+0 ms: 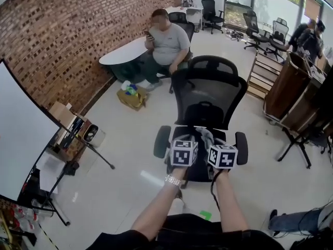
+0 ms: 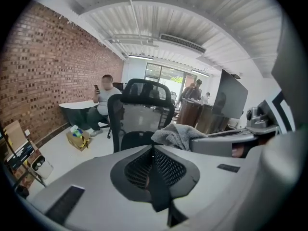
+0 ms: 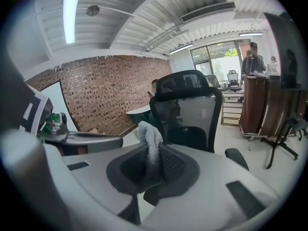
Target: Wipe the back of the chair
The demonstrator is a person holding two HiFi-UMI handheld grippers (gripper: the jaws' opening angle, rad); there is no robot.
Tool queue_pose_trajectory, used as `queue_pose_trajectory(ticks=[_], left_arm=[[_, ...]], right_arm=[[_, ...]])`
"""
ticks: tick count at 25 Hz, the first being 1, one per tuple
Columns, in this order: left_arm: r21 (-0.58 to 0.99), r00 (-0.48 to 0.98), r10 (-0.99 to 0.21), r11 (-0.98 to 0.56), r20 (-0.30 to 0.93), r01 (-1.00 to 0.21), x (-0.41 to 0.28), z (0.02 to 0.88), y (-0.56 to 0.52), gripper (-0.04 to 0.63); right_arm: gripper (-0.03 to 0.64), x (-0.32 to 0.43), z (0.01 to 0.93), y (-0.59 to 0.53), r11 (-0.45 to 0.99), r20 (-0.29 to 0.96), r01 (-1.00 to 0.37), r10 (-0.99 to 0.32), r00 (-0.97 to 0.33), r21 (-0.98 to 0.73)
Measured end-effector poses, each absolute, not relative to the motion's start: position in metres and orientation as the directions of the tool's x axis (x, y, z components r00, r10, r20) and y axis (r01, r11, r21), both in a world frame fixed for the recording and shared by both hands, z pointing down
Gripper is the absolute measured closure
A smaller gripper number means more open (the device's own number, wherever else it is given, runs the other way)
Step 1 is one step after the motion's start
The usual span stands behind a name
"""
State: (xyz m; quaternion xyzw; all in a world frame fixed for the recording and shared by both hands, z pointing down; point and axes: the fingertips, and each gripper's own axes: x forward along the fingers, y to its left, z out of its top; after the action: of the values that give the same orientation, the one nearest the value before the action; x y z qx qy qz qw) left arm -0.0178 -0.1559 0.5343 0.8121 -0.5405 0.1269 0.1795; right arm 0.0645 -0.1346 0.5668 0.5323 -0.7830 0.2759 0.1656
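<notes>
Head view showed the black mesh chair back (image 1: 209, 99) standing upright at twelve o'clock from the two grippers, which hung side by side low over the seat (image 1: 200, 168) and short of the mesh. The right gripper (image 3: 155, 154) had its jaws pinched on a grey cloth (image 3: 150, 137), a fold of which stood up above the tips. The left gripper (image 2: 154, 150) had its jaws pressed together with nothing between them, and in its view the cloth bunched at about one o'clock from its tips. A seated person (image 1: 167, 40) was well apart at eleven o'clock from the chair. By my judgement the wipe itself had not begun, since the cloth was not touching the back. The next move seemed to call for raising the right gripper toward twelve o'clock, laying the cloth flat on the mesh and sweeping across, perhaps with the left gripper steadying the frame.
</notes>
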Motion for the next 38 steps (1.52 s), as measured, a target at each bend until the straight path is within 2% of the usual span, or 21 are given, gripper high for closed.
queue_pose_trajectory(ticks=[8,14,21,29,33,38], left_arm=[[0.151,0.452,-0.812,-0.428,0.370,-0.891,-0.021,0.505,-0.250,0.580],[0.170,0.477,-0.804,-0.446,0.354,-0.879,-0.013,0.495,-0.280,0.580],[0.141,0.414,-0.837,-0.390,0.358,-0.910,-0.020,0.491,-0.304,0.580],[0.151,0.328,-0.888,-0.294,0.321,-0.944,-0.067,0.476,-0.327,0.580],[0.151,0.305,-0.899,-0.270,0.315,-0.951,-0.077,0.474,-0.331,0.580],[0.154,0.318,-0.897,-0.283,0.308,-0.947,-0.077,0.473,-0.340,0.580]], right_arm=[[0.572,0.053,0.540,-0.224,0.226,0.531,-0.942,-0.782,-0.327,-0.249],[0.572,0.067,0.539,-0.268,0.210,0.542,-0.952,-0.785,-0.301,-0.224],[0.572,0.105,0.461,-0.388,0.240,0.403,-0.955,-0.868,-0.291,-0.173],[0.572,0.016,0.439,-0.483,0.361,0.356,-0.924,-0.853,-0.383,-0.128],[0.572,0.012,0.438,-0.498,0.324,0.347,-0.944,-0.880,-0.326,-0.066],[0.572,0.078,0.439,-0.512,0.181,0.363,-0.983,-0.913,-0.184,-0.043]])
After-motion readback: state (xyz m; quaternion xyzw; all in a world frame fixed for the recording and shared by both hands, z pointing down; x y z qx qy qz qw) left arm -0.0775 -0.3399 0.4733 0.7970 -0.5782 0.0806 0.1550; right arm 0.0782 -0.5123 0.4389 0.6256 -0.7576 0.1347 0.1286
